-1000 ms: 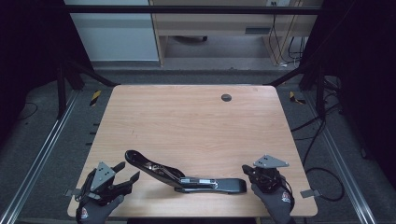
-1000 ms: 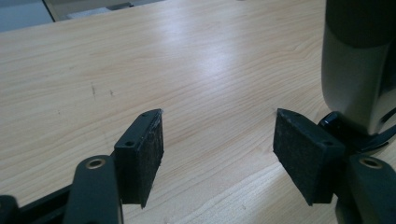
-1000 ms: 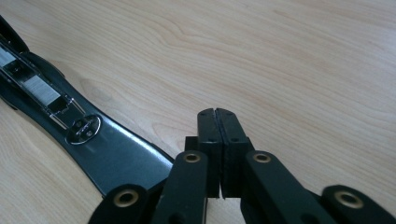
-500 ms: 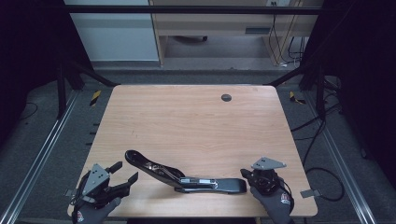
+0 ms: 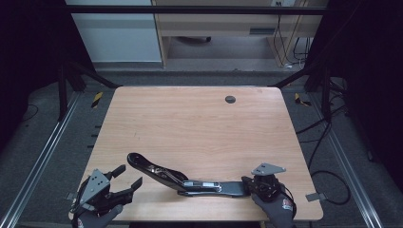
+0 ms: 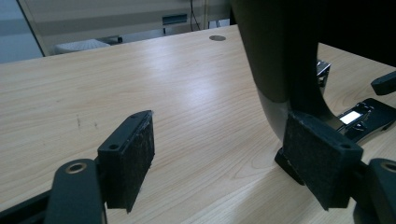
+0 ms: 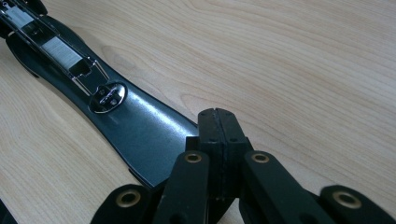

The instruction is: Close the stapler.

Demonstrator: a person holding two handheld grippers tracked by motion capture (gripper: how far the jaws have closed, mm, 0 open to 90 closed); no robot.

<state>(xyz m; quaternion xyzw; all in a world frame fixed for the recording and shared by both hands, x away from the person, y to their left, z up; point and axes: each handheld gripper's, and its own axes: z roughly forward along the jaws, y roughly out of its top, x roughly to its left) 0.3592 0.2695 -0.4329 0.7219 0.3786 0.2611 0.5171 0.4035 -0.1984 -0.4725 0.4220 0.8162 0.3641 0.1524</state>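
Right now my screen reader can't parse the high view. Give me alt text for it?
A long black stapler lies opened out flat near the front edge of a wooden table. The right gripper, jaws shut, rests at its base end; the left gripper, jaws open, sits apart from its raised arm.

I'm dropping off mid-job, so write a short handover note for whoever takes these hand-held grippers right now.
Left hand-held gripper: open, jaws have just been opening, nothing between the pads; it sits beside the stapler's raised arm.
Right hand-held gripper: shut, holding nothing, tips at the near end of the stapler's base.
Stapler: near edge of the table, base flat, arm swung up, staples in the tray.
Done: stapler is opened out.
Left: probably swing the arm back down while steadying the base.
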